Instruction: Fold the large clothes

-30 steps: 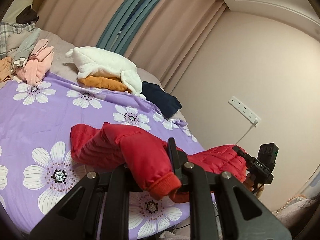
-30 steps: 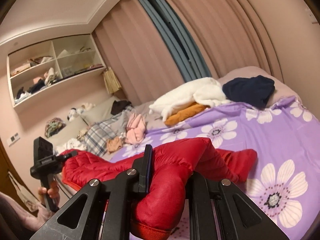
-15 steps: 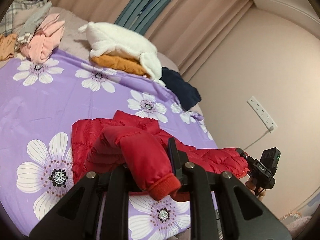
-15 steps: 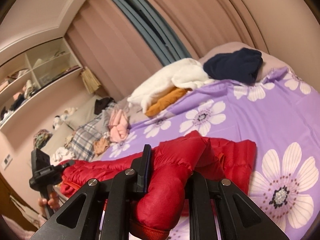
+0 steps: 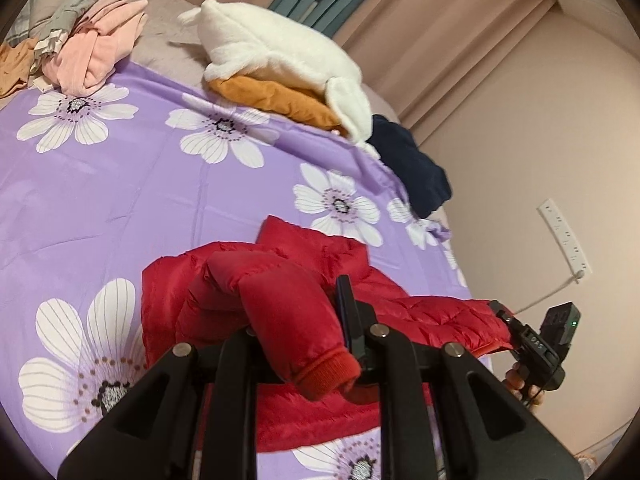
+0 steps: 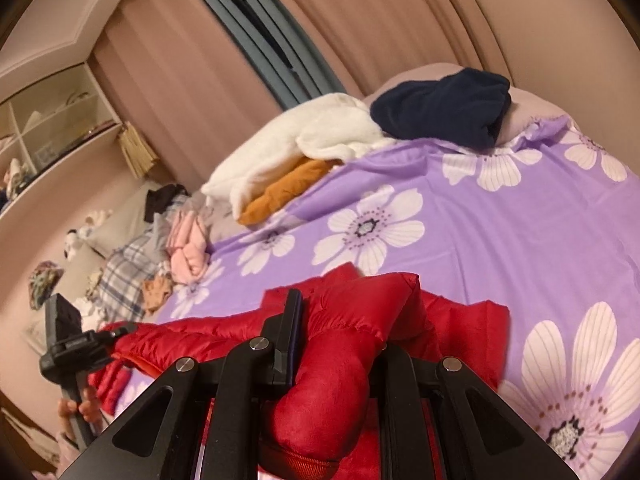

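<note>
A red puffer jacket lies on the purple flowered bedsheet. My left gripper is shut on one red sleeve, its ribbed cuff hanging toward the camera. My right gripper is shut on the other sleeve of the jacket. Each gripper shows in the other's view: the right one at the jacket's right end, the left one at its left end. The jacket stretches between them, low over the sheet.
A white fleece over an orange garment and a navy garment lie at the bed's far edge. Pink and plaid clothes pile at the far left. Curtains, shelves and a wall with a power strip surround the bed.
Both grippers have moved forward and down over the bed with the sleeves in them. More of the jacket now rests on the sheet.
</note>
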`<control>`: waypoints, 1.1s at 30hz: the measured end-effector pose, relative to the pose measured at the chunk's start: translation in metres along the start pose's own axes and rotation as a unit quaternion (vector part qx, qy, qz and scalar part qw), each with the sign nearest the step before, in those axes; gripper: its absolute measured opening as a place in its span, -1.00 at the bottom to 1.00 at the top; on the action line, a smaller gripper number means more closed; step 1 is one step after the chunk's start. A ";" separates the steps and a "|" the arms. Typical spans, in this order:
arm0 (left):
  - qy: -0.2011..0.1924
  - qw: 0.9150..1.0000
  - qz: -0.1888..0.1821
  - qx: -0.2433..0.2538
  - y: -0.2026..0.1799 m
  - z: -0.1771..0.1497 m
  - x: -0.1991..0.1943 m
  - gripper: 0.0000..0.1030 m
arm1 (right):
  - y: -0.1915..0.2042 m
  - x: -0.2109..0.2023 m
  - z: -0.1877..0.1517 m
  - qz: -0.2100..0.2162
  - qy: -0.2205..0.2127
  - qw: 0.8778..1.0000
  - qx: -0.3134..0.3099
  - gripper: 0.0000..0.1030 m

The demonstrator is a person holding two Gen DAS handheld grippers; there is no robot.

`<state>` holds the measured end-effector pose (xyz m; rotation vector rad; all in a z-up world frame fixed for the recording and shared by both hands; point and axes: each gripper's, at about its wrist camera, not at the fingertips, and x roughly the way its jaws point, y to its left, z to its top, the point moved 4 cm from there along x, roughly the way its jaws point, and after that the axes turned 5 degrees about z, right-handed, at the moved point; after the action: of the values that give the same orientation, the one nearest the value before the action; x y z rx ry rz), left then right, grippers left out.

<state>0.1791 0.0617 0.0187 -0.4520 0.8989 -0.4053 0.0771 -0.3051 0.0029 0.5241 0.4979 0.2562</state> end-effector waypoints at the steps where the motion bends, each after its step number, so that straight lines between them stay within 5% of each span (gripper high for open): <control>1: 0.003 1.000 0.003 -0.003 0.002 0.001 0.005 -0.66 | -0.003 0.003 0.000 -0.001 0.002 1.000 0.002 -0.71; 8: 0.013 1.000 0.026 -0.007 0.006 0.021 0.043 -0.64 | -0.024 0.035 0.008 -0.025 0.011 0.999 0.020 -0.71; 24: 0.029 0.987 0.149 0.060 0.012 0.028 0.129 -0.59 | -0.081 0.100 0.005 -0.069 0.071 0.989 0.108 -0.63; 30: 0.041 0.982 0.171 0.061 0.019 0.026 0.140 -0.46 | -0.089 0.103 0.007 -0.047 0.080 0.984 0.149 -0.41; 33: 0.042 0.983 0.169 0.052 0.022 0.028 0.138 -0.36 | -0.092 0.101 0.013 -0.008 0.072 0.980 0.187 0.04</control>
<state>0.2823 0.0149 -0.0672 -0.1814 1.0113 -0.1602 0.1797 -0.3513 -0.0752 0.8707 0.6966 0.1851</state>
